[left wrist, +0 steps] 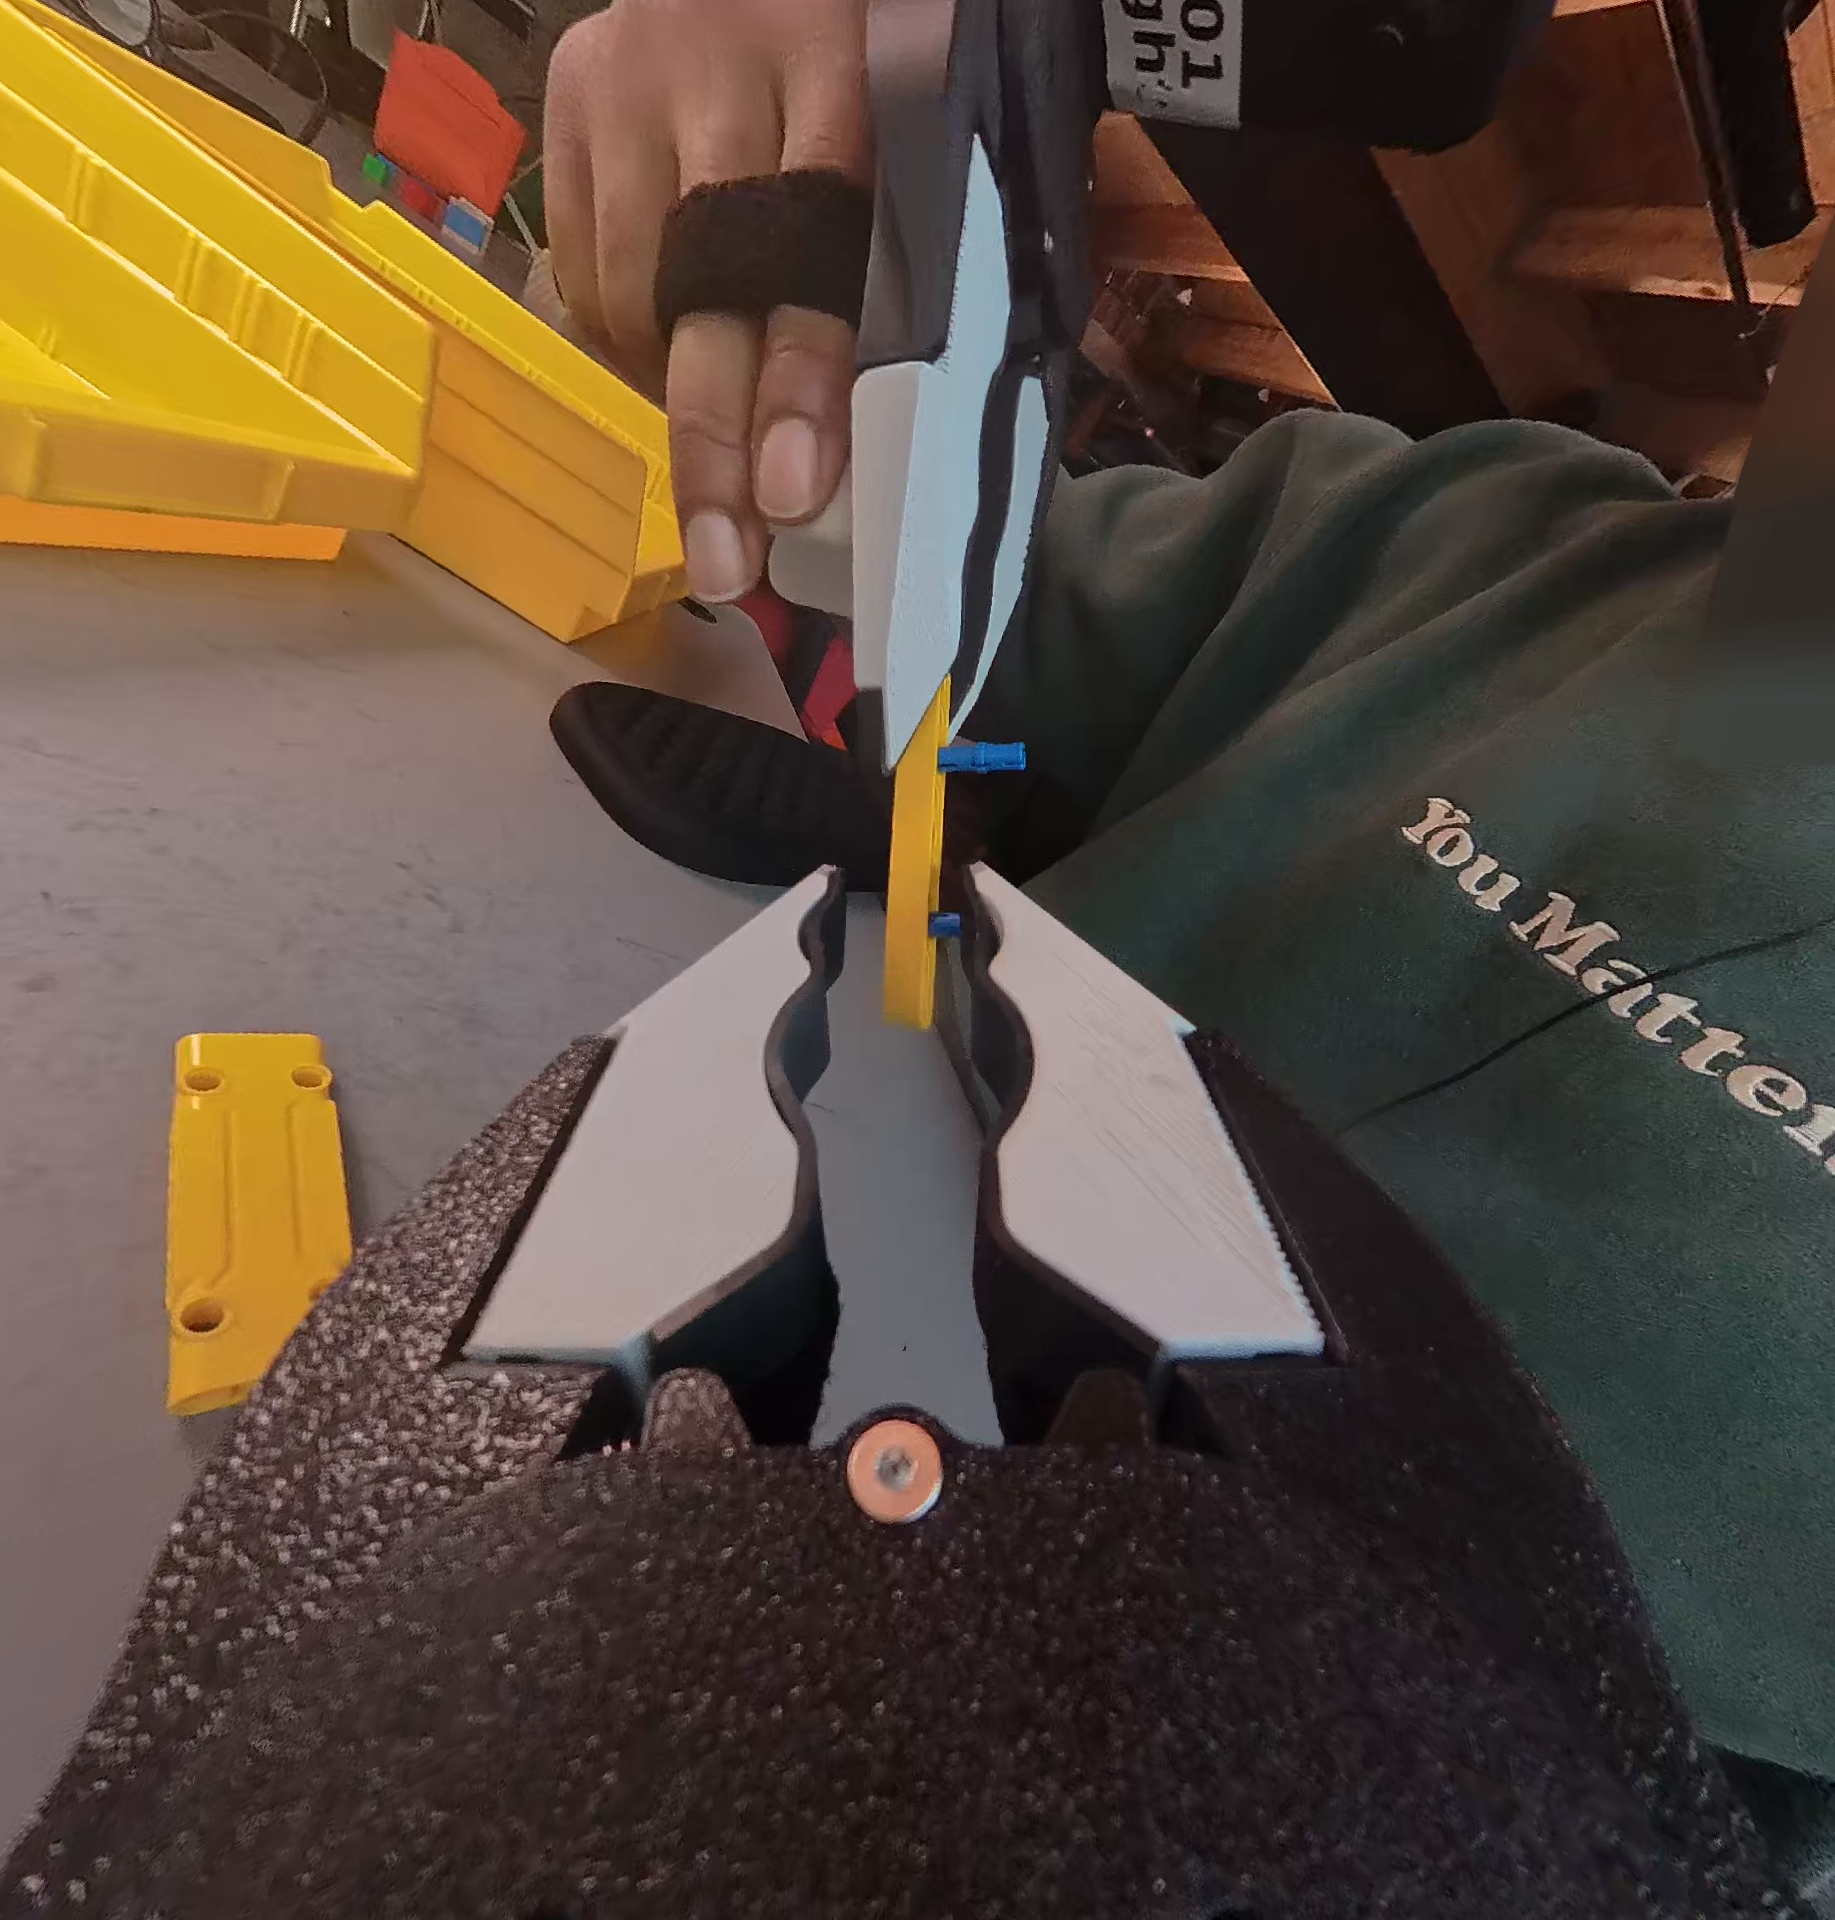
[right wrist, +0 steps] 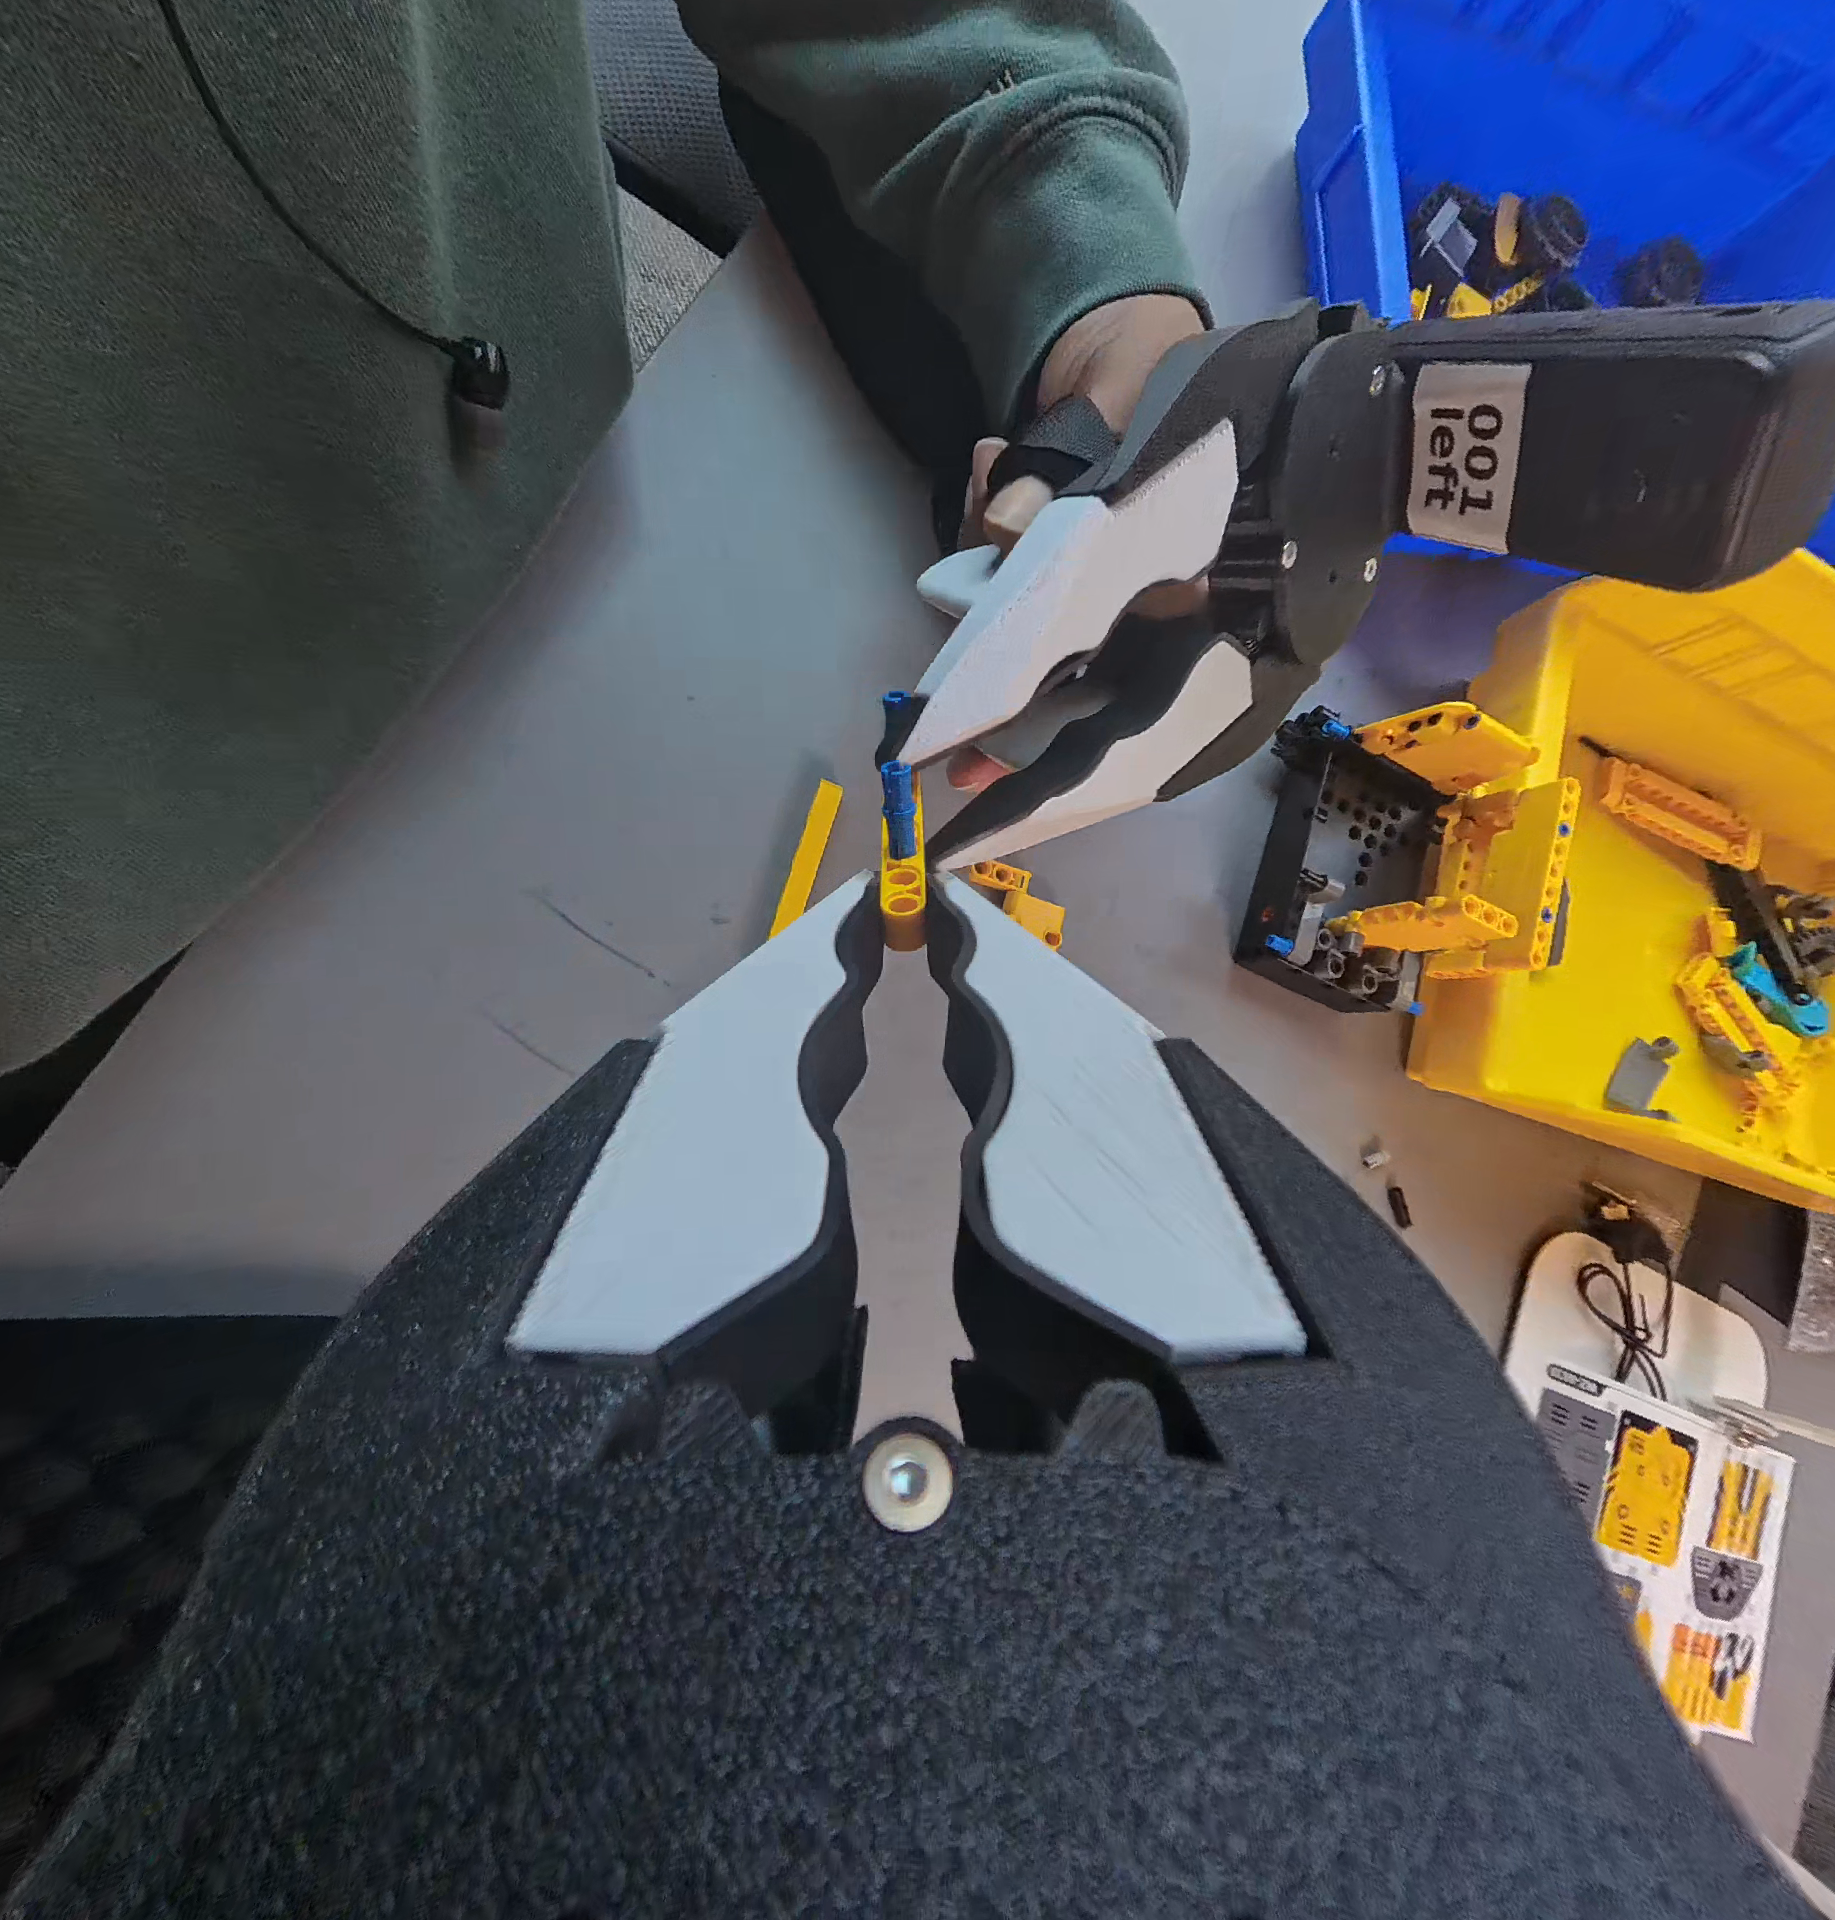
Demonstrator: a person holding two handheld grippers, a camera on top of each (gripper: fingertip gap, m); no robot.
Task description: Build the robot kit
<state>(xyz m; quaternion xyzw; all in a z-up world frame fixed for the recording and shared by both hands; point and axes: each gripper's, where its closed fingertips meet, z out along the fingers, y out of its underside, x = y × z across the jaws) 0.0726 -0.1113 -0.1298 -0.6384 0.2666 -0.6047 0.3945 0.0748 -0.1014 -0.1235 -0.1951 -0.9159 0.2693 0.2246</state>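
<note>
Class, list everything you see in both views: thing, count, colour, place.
beam: one, yellow, clamped by right gripper
pins: two, blue, stuck in beam
panel: one, yellow, flat on table
yellow bin: one, table right, holds loose parts
blue bin: one, far right
model: one, black and yellow, beside yellow bin
sheet: one, printed, near right
table: one, grey
sweatshirt: one, green
hand: one, holding right gripper
left gripper: open, flanking beam
right gripper: shut on beam
</note>
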